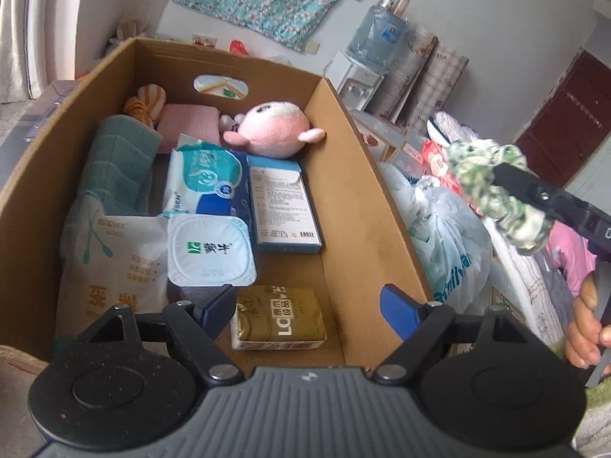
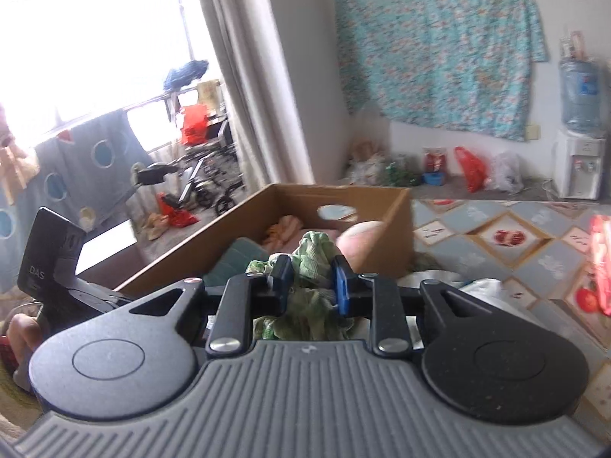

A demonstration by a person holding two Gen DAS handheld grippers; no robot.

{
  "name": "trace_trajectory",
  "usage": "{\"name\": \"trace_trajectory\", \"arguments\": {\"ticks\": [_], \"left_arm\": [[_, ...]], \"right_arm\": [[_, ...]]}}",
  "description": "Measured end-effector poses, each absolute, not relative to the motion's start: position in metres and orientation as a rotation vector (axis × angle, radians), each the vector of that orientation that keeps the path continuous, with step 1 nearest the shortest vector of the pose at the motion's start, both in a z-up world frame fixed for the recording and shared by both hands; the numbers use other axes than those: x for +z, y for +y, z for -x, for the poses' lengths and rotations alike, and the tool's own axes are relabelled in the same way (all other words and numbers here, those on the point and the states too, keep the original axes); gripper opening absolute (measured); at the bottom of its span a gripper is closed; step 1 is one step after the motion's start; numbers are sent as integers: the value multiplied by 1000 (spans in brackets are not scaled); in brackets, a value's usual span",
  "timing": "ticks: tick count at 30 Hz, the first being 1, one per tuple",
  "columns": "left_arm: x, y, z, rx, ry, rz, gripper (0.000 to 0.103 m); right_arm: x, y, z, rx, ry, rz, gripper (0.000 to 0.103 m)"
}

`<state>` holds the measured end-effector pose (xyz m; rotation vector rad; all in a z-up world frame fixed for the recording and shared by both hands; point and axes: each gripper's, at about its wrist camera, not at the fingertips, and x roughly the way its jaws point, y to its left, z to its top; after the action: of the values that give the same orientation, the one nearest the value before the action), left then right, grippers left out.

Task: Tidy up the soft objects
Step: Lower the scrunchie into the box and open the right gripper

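While the right gripper [image 2: 310,281] pinches a green cloth [image 2: 311,257] beside the box [image 1: 343,175], next: lower & release inside; left gripper [image 1: 307,311] spread, empty.

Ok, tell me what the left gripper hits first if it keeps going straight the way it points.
Most likely the gold packet on the floor of the cardboard box. The left gripper, open and empty, points down into the box with the packet between its fingers' line; depth is hard to judge in this view.
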<state>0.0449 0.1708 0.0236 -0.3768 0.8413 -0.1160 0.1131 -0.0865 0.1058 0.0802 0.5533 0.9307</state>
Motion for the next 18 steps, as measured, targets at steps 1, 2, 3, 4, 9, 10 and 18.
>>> {"name": "trace_trajectory", "arguments": {"ticks": [1,2,3,4,9,10,18], "left_arm": [[26,174,-40,-109,825,383,84],[29,177,-36,-101,807,389,86],[32,180,-31,-91,789,394,86],[34,184,-26,-80,772,399,87],[44,200,-6,-13,704,419,89],[45,202,-3,-1,696,422,89],[41,209,8,40,681,431,90]], "right_arm": [[107,-76,-115,962,574,-75,24],[107,-65,-117,988,594,-64,24],[108,-54,-119,1005,609,-48,24],[107,-43,-121,1019,617,-25,24],[99,10,-121,1055,650,129,29],[95,20,-120,1041,654,184,39],[86,40,-97,938,519,398,55]]}}
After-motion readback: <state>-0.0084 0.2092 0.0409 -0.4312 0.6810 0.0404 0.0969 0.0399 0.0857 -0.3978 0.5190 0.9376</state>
